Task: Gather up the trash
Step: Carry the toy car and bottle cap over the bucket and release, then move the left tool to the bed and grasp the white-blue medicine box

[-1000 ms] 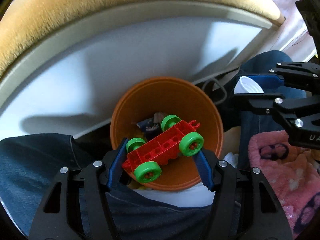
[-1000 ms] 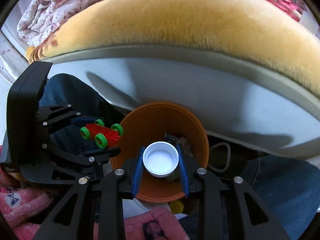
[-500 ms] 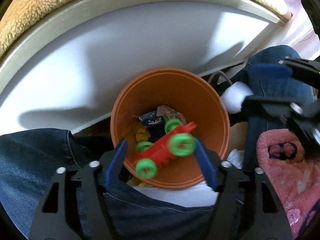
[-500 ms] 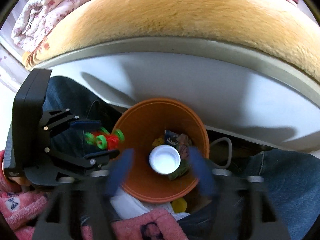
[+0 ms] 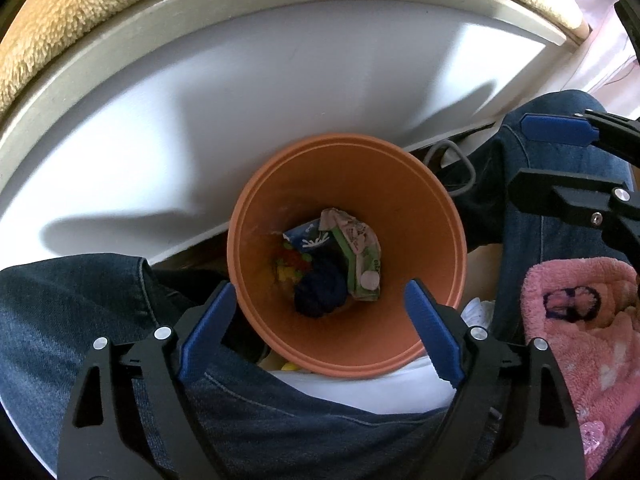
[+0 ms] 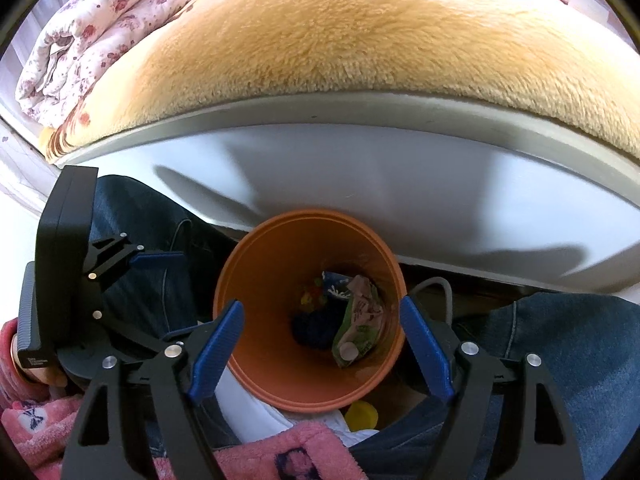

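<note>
An orange bin [image 5: 424, 240] [image 6: 260, 280] stands on the floor between a person's knees, right under both grippers. At its bottom lie the red toy car with green wheels [image 5: 294, 260], a white bottle cap [image 5: 370, 280] [image 6: 347, 350], a green wrapper [image 5: 360, 252] [image 6: 360, 320] and a dark blue lump [image 5: 320, 292]. My left gripper [image 5: 320, 290] hangs over the bin; its jaws are opening and nothing is between them. My right gripper [image 6: 321, 306] is open and empty above the same bin. In each wrist view the other gripper shows at the picture's edge.
A bed with a tan fleece blanket [image 6: 360, 40] and a white side panel [image 5: 240, 100] rises just behind the bin. Legs in jeans [image 5: 80, 320] flank it. Pink fleece [image 5: 580, 320] lies at the right, a yellow cap [image 6: 362, 414] and a grey cable [image 6: 440, 292] are on the floor.
Both grippers opened. The red toy car fell from the left gripper into the bin, and the white cap dropped from the right gripper into it too.
</note>
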`<move>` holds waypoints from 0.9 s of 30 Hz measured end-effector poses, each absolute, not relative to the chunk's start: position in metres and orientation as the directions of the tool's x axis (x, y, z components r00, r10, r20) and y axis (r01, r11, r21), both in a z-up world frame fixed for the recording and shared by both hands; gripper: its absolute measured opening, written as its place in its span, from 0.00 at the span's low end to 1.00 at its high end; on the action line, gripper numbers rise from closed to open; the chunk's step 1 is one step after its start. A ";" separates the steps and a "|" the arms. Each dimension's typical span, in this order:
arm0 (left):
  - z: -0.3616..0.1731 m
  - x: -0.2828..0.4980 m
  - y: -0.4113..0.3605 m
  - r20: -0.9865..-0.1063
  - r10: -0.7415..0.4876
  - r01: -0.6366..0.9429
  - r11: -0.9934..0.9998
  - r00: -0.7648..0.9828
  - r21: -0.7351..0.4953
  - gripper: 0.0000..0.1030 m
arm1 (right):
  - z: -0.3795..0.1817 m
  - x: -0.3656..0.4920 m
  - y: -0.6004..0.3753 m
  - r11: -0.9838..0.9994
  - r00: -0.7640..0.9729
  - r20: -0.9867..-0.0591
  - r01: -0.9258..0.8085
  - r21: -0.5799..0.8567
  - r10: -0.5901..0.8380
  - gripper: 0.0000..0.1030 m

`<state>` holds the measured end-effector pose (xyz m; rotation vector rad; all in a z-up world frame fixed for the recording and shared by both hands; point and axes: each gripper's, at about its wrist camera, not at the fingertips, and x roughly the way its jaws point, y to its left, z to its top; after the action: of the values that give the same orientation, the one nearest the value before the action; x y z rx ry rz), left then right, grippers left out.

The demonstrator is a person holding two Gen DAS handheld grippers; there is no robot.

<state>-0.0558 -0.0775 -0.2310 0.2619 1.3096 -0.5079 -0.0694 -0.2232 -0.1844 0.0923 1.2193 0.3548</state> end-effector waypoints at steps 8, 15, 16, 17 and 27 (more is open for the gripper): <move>-0.233 -0.055 -0.079 -0.963 -0.206 0.493 0.865 0.175 -0.095 0.82 | -0.184 -0.070 -0.222 0.943 0.301 -0.901 -0.219 0.252 0.311 0.78; -0.211 -0.058 -0.072 -0.944 -0.230 0.504 0.860 0.238 -0.082 0.82 | -0.178 -0.071 -0.226 0.945 0.327 -0.893 -0.207 0.252 0.309 0.80; -0.203 -0.057 -0.069 -0.939 -0.235 0.502 0.861 0.253 -0.080 0.82 | -0.178 -0.071 -0.228 0.946 0.332 -0.891 -0.202 0.255 0.311 0.81; -0.198 -0.055 -0.067 -0.935 -0.237 0.497 0.864 0.264 -0.078 0.82 | -0.177 -0.070 -0.231 0.948 0.341 -0.888 -0.189 0.257 0.309 0.81; -0.094 -0.017 -0.035 -0.823 -0.330 0.443 0.890 0.462 -0.108 0.87 | -0.179 -0.070 -0.237 0.949 0.336 -0.889 -0.161 0.272 0.312 0.81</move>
<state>-0.0167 -0.0353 -0.0939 0.1282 0.9816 -0.4769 -0.0697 -0.2371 -0.1788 0.1446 1.1898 0.3096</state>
